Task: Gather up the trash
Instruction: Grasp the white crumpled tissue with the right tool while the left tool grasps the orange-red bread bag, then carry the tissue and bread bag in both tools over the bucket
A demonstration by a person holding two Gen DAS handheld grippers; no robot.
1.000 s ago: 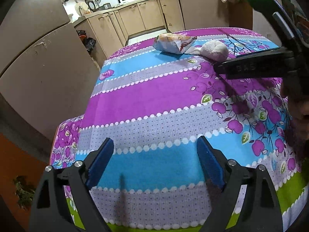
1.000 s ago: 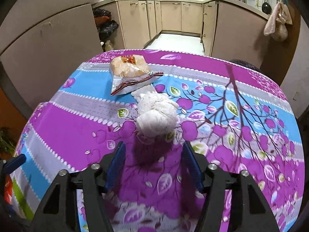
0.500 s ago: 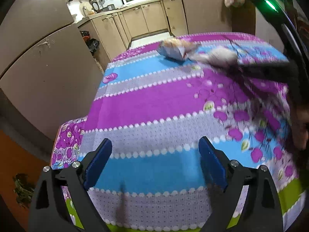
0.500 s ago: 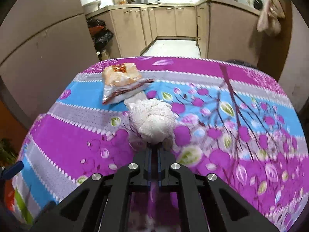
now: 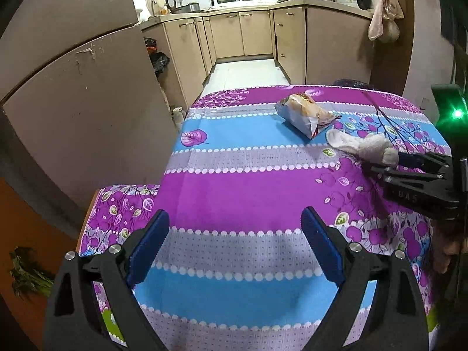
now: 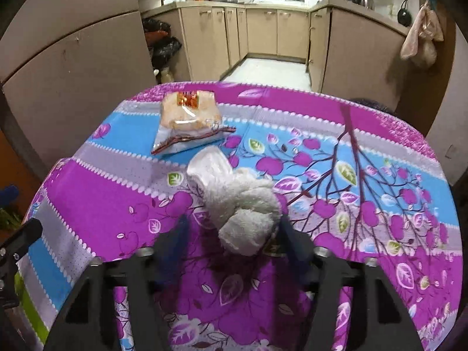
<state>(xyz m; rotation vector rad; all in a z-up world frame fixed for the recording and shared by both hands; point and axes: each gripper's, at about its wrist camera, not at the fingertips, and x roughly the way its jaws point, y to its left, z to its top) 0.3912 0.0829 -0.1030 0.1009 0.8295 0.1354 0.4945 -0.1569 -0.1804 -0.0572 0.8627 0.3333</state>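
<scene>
Kitchen cabinets stood behind a table (image 5: 234, 193) in a floral cloth. Left gripper (image 5: 234, 245) hung wide open, empty. A sealed bread packet (image 6: 187, 120) lay far-left. The wad (image 6: 242, 201), lengthwise toward it, sat between the right gripper (image 6: 231, 242), whose blurred jaws had just been reopening; contact unclear.

1. One snack packet (image 6: 188, 122), upper middle of the right wrist frame.
2. One crumpled white wad (image 6: 239, 204), dead centre there.
3. One tablecloth (image 5: 248, 196), stripes and purple flowers.
4. Two grippers: the left gripper (image 5: 234, 245) at the bottom of its own frame, the right gripper (image 6: 232, 242) at the bottom of its own.
5. One black bin bag (image 6: 165, 48), upper left by the cabinets.
</scene>
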